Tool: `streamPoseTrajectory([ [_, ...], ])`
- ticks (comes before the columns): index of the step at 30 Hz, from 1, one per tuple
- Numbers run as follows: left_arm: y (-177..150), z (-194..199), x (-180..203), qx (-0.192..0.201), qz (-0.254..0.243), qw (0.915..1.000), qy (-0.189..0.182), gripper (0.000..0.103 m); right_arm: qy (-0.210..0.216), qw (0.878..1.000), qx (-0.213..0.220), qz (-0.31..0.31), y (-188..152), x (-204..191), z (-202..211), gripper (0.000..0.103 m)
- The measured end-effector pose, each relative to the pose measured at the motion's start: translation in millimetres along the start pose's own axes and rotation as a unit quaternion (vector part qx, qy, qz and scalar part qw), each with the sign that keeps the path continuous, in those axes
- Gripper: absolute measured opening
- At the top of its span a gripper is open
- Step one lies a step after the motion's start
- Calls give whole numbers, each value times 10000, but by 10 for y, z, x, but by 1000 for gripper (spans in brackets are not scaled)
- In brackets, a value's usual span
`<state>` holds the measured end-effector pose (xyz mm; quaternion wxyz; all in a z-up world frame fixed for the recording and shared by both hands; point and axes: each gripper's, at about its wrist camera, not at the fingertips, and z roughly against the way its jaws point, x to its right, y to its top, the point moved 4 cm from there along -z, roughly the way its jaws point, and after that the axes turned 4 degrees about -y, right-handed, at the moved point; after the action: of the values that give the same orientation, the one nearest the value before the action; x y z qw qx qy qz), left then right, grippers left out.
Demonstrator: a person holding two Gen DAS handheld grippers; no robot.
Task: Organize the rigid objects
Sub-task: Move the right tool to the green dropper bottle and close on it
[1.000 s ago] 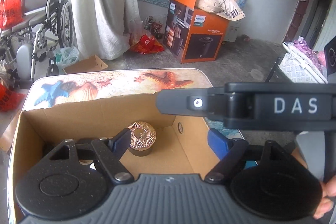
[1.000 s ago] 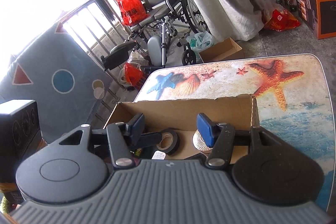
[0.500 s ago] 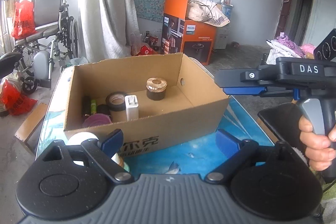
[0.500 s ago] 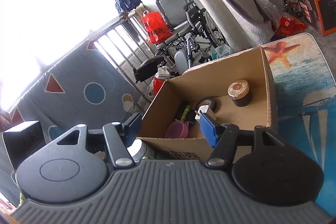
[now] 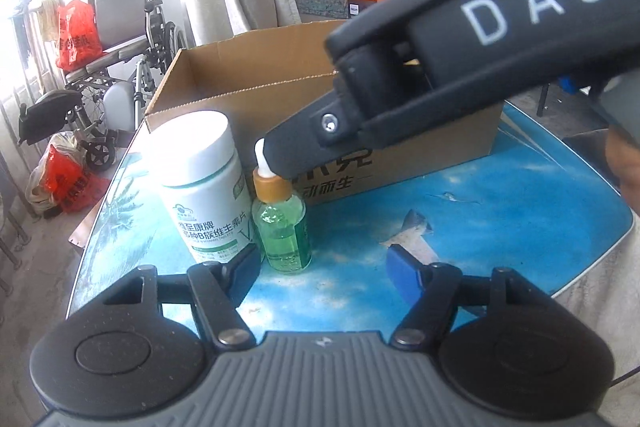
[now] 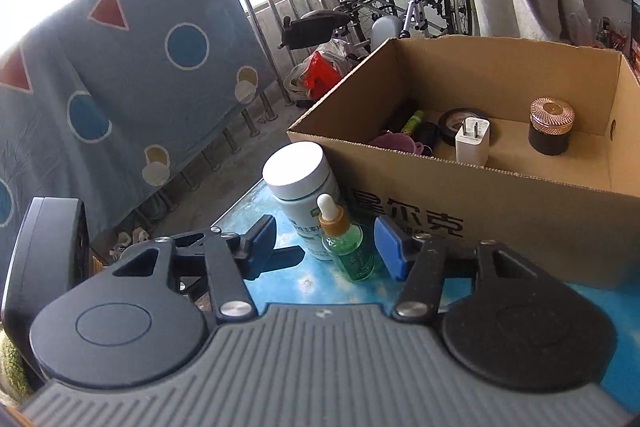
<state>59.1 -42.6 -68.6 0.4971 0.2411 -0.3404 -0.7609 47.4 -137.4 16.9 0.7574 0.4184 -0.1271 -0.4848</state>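
Note:
A small green dropper bottle [image 6: 349, 247] with an amber collar stands on the sea-print table [image 5: 500, 211], touching a white-lidded pill bottle [image 6: 298, 179] just in front of the cardboard box [image 6: 500, 203]. My right gripper [image 6: 326, 243] straddles the dropper bottle; its jaws are closing and the blue pads are not pressing on it. In the left wrist view the dropper bottle [image 5: 282, 227] and pill bottle [image 5: 204, 183] stand just ahead of my left gripper [image 5: 324, 269], whose jaws are closing on nothing. The right gripper's finger [image 5: 304, 135] hides the dropper's white bulb.
Inside the box are a gold-lidded dark jar [image 6: 550, 127], a white charger [image 6: 472, 141], a black tape roll [image 6: 456, 117] and several small items. The table's rounded edge [image 5: 96, 227] runs close to the left of the bottles. A wheelchair [image 5: 120, 39] and red bags lie beyond.
Both grippers have drawn back from above the box and sunk to the two bottles at the table's near left corner. The right gripper now crosses close over the left view. Left jaws have narrowed.

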Motion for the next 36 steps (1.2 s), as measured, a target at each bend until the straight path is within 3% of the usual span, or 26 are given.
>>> streamPoseTrajectory([
  [4, -82, -105, -104, -52, 206, 9997, -83, 60, -106, 9993, -94, 342, 61, -118, -166, 47],
  [11, -166, -223, -147, -75, 92, 9998, -145, 59, -75, 9987, -316, 387, 99, -94, -398, 25],
  [14, -176, -250, -150, -56, 101, 9997, -208, 59, -87, 9989, -328, 328, 101, -56, -434, 20],
  [26, -132, -292, -27, -12, -96, 9989, -465, 59, -207, 9990, -388, 119, 28, 165, -395, 19],
  [36, -31, -345, 336, 23, -557, 9936, -982, 58, -615, 9969, -266, -415, -139, 500, -126, 19],
])
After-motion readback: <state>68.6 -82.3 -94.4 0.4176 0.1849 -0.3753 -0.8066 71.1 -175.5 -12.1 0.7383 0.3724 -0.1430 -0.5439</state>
